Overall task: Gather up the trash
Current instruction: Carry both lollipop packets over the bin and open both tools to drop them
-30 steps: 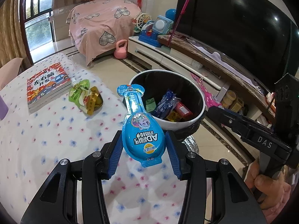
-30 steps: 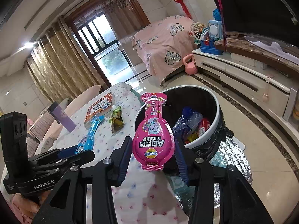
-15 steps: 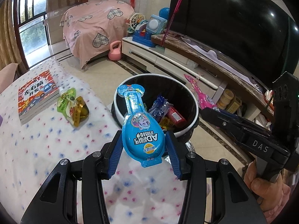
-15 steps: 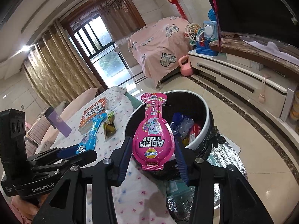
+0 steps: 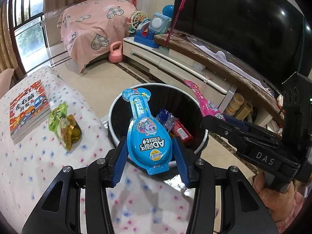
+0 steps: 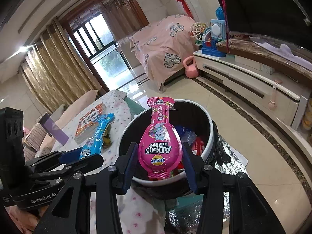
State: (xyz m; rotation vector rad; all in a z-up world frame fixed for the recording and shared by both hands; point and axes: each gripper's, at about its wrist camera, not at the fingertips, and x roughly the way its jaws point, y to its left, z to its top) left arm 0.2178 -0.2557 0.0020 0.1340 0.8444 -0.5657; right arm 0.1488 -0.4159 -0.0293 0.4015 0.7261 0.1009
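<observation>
The floor (image 6: 243,128) is glossy cream tile with a dark inlaid border running along the wall side. Straight across the room stands a tall window (image 6: 97,39) with dark frames, daylight coming through it, and gold patterned curtains (image 6: 48,74) hanging to its left. Near it a bulky piece of furniture lies under a pink cover (image 5: 93,27) printed with plaid hearts, and a pink kettlebell (image 5: 116,51) sits on the floor at its foot. Along the right wall runs a low white cabinet (image 6: 253,81) with a brown marble top, toys at its far end and a large dark television (image 5: 243,19) above. Ceiling spotlights (image 6: 23,48) glare at upper left.
</observation>
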